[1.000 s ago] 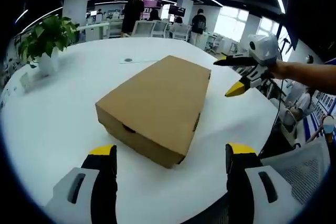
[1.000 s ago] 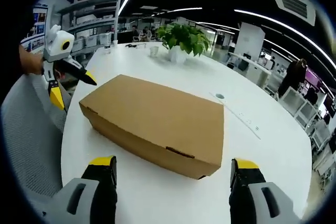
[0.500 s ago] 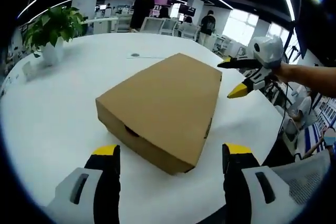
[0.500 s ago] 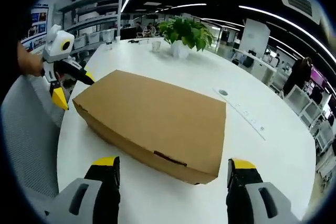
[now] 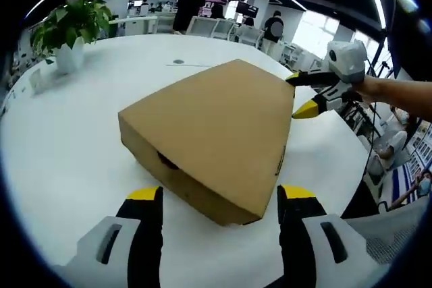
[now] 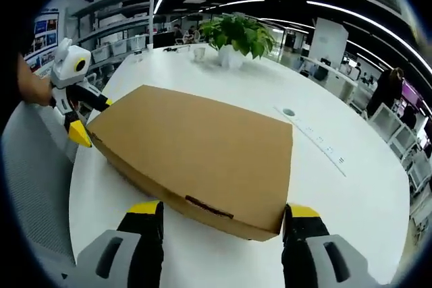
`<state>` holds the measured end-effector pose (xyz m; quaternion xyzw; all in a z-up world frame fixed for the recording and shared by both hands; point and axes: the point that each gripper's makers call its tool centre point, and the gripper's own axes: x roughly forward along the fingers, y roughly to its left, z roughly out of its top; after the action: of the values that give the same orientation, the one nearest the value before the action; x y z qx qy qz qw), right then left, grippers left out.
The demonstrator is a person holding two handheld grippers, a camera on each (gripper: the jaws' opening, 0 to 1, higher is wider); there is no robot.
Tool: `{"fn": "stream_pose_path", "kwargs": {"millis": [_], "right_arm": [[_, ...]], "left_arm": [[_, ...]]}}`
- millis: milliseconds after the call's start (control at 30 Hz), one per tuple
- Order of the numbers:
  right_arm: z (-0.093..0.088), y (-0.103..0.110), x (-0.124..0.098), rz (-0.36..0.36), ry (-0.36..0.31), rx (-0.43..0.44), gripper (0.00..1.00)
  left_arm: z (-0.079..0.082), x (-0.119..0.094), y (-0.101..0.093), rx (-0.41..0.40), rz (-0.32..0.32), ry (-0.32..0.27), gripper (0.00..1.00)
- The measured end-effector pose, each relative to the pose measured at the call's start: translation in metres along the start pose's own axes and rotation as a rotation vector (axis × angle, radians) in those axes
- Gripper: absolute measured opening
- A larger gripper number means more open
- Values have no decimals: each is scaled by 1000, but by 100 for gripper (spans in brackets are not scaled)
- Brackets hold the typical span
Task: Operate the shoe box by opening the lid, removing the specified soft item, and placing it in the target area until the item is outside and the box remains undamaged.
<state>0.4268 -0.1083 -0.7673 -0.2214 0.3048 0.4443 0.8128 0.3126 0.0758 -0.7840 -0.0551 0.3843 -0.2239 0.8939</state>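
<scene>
A shut brown cardboard shoe box (image 5: 212,136) lies on the round white table (image 5: 61,139); its lid is down and nothing of its contents shows. My left gripper (image 5: 221,197) stands open at one short end, its yellow-tipped jaws on either side of the near corner. My right gripper (image 6: 226,214) is open at the opposite short end (image 6: 202,153), close to the lid's front flap. Each gripper shows in the other's view: the right gripper (image 5: 312,96) at the box's far corner, the left gripper (image 6: 84,116) at the far left corner.
A potted green plant (image 5: 71,28) in a white pot stands on the table beyond the box, also (image 6: 236,38). A grey mesh chair (image 6: 34,166) sits by the table's edge. Desks, shelves and people stand farther off in the office.
Both grippers have moved closer to the box's two ends, so the box looks larger in both views. The box itself has not moved and its lid stays shut.
</scene>
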Motion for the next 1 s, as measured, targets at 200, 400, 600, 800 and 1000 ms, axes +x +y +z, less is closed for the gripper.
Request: {"fn": "stream_pose_path", "kwargs": {"millis": [200, 400, 600, 800, 1000], "right_arm": [[-1, -3, 1, -16, 7, -2, 65], [-1, -3, 1, -20, 7, 8, 65], [1, 2, 0, -13, -5, 49, 64], [4, 8, -2, -9, -17, 79, 61], [6, 16, -3, -5, -31, 108, 58]], "left_arm": [[1, 3, 3, -7, 4, 3, 67], [0, 3, -4, 7, -21, 13, 58], [1, 3, 2, 30, -16, 26, 57], [0, 1, 9, 48, -14, 44, 58], [-1, -4, 18, 66, -24, 78, 58]]}}
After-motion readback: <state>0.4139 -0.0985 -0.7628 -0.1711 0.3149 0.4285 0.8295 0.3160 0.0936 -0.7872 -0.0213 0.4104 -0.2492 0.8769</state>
